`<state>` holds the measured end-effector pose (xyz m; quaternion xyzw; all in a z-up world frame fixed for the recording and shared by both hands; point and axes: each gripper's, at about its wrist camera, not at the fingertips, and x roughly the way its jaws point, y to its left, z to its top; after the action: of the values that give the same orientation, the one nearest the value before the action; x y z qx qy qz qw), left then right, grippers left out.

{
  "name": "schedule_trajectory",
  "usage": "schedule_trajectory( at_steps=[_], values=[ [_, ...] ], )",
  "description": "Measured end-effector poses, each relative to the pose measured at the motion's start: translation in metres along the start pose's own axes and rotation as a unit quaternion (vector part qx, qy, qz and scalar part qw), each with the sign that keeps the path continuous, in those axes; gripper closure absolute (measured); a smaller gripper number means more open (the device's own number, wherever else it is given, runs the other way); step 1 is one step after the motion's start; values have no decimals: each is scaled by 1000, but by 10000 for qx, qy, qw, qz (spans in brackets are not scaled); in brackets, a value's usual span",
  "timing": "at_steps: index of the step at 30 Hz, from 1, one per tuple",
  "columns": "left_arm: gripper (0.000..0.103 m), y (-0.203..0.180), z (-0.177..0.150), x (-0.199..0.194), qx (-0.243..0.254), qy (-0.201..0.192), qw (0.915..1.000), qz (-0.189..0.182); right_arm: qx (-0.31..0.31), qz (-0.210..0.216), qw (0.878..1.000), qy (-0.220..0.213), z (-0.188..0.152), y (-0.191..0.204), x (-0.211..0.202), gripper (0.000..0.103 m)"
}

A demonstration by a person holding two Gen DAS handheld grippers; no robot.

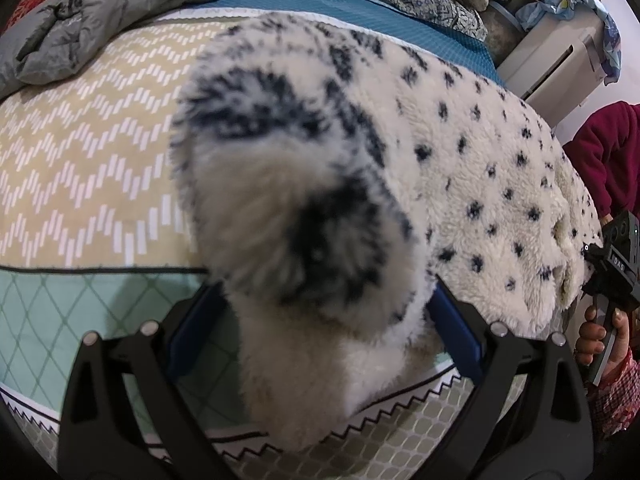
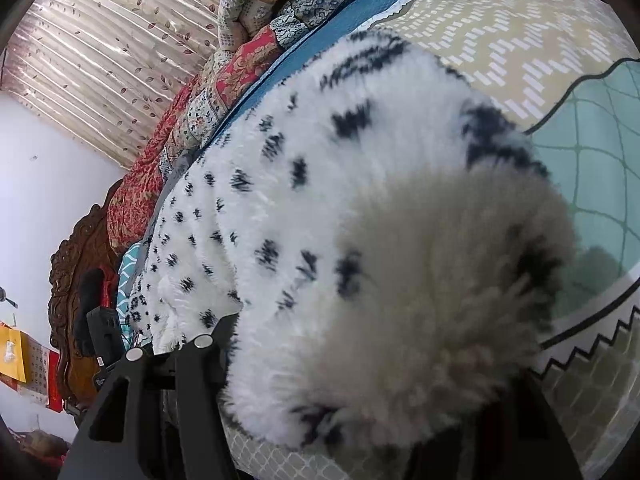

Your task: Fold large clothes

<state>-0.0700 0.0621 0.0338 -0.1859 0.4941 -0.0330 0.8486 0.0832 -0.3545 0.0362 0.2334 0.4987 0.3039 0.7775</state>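
Left gripper: blue-padded fingers stood fairly wide, a thick bunch of the fleece garment filling the gap between them and pressed by both pads.

Right gripper: about half open, clamped on another bunched edge of the same garment; only one finger showed clearly, the other buried behind fleece. In the left wrist view, this tool appeared at the garment's far edge, gripped by a hand.

Fleece garment: white pile with dark spots, spread across the bed, lifted at both held ends.

Bedspread: tan zigzag panel, mint lattice panel, zigzag border.

Grey padded jacket: lay on the bed, apart from the fleece.

Patterned quilts: heaped along the far side.

Carved wooden headboard: at the bed's end.
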Motion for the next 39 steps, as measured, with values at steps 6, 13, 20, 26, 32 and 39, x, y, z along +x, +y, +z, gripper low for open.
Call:
schedule_trajectory(
  at_steps=[6, 13, 20, 26, 32, 39],
  values=[
    [9, -2, 2, 0, -4, 16, 10000, -2, 2, -13, 10000, -2, 0, -1, -1, 60],
    [9, -2, 2, 0, 10, 4, 10000, -11, -9, -16, 10000, -62, -2, 1, 1, 59],
    [9, -4, -2, -2, -1, -50, 10000, -13, -12, -57, 10000, -50, -5, 4, 2, 59],
    [26, -7, -2, -6, -58, -93, 9998, 162, -559, -626, 9964, 69, -5, 26, 5, 71],
    [80, -14, 1, -28, -212, -152, 9990, -360, -1249, -1134, 9853, -265, -4, 60, -10, 87],
    [80, -35, -9, -46, -112, -270, 9975, -638, -1735, -1495, 9716, -594, -25, 73, -36, 87]
  ],
)
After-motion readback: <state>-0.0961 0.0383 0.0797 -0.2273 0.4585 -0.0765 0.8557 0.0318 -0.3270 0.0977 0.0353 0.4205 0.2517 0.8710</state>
